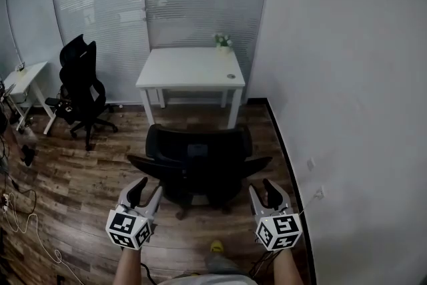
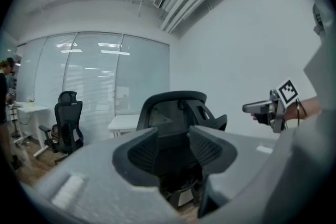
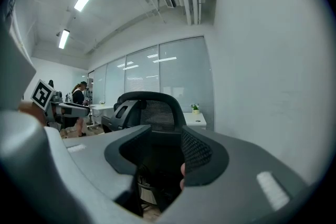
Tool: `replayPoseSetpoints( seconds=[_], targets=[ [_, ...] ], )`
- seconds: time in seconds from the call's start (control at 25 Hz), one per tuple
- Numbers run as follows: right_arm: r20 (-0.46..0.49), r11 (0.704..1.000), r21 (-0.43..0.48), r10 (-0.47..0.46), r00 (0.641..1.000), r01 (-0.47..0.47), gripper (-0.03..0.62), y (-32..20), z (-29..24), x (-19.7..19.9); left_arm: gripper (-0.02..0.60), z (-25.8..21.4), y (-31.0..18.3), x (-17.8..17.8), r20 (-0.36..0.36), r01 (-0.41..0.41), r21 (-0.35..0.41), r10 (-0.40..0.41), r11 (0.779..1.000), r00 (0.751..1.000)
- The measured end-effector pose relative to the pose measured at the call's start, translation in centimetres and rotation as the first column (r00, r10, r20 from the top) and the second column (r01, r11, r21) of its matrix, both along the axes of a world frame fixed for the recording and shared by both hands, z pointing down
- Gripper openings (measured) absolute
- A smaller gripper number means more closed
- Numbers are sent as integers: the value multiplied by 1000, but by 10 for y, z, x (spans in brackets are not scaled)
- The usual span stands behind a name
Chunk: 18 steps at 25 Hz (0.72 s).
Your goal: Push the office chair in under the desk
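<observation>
The black office chair point(image 1: 197, 163) stands on the wood floor, its mesh back toward me, a short way out from the white desk point(image 1: 190, 67). My left gripper point(image 1: 148, 189) hovers behind the chair's left armrest, jaws open and empty. The right gripper point(image 1: 261, 187) hangs behind the right armrest, also open with nothing in it. Neither touches the chair. In the left gripper view the chair back point(image 2: 176, 113) fills the gap ahead of the left gripper point(image 2: 173, 147). The right gripper view shows the chair point(image 3: 149, 110) beyond the right gripper point(image 3: 160, 152).
A grey wall point(image 1: 347, 77) runs close along the right. A second black chair point(image 1: 80, 87) and another white desk point(image 1: 23, 80) stand at the left. Cables point(image 1: 20, 210) lie on the floor at the left. A small plant point(image 1: 223, 41) sits on the desk's far edge.
</observation>
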State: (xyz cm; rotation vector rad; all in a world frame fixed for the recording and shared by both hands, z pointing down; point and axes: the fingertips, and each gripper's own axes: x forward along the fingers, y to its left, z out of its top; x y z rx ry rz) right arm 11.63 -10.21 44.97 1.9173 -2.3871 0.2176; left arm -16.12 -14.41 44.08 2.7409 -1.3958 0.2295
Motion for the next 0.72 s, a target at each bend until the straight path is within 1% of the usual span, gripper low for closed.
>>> replayPoseSetpoints(
  seconds=[0.16, 0.28, 0.36, 0.44, 0.52, 0.6, 0.72],
  targets=[
    [-20, 998, -24, -62, 998, 62, 170, -48, 5, 16, 190, 4, -38, 10, 19, 27, -20, -27, 999, 999],
    [-27, 993, -34, -115, 993, 114, 170, -71, 3, 26, 190, 2, -60, 8, 35, 55, -25, -54, 998, 998],
    [-44, 987, -37, -157, 987, 156, 170, -78, 5, 31, 190, 3, -68, 6, 62, 60, -25, -58, 998, 996],
    [-78, 980, -27, -201, 976, 199, 170, -85, 6, 36, 190, 7, -73, 9, 109, 42, -25, -39, 999, 993],
    [-121, 969, -14, -248, 961, 248, 170, -90, 5, 37, 190, 10, -76, 11, 159, 4, -27, 1, 1000, 987],
    [-170, 952, -27, -305, 937, 305, 170, -92, 5, 36, 190, 9, -80, 9, 198, -20, -26, 25, 999, 980],
    [-255, 915, -79, -402, 879, 396, 170, -90, 12, 31, 190, 11, -84, 8, 267, -53, -30, 59, 998, 962]
  ],
)
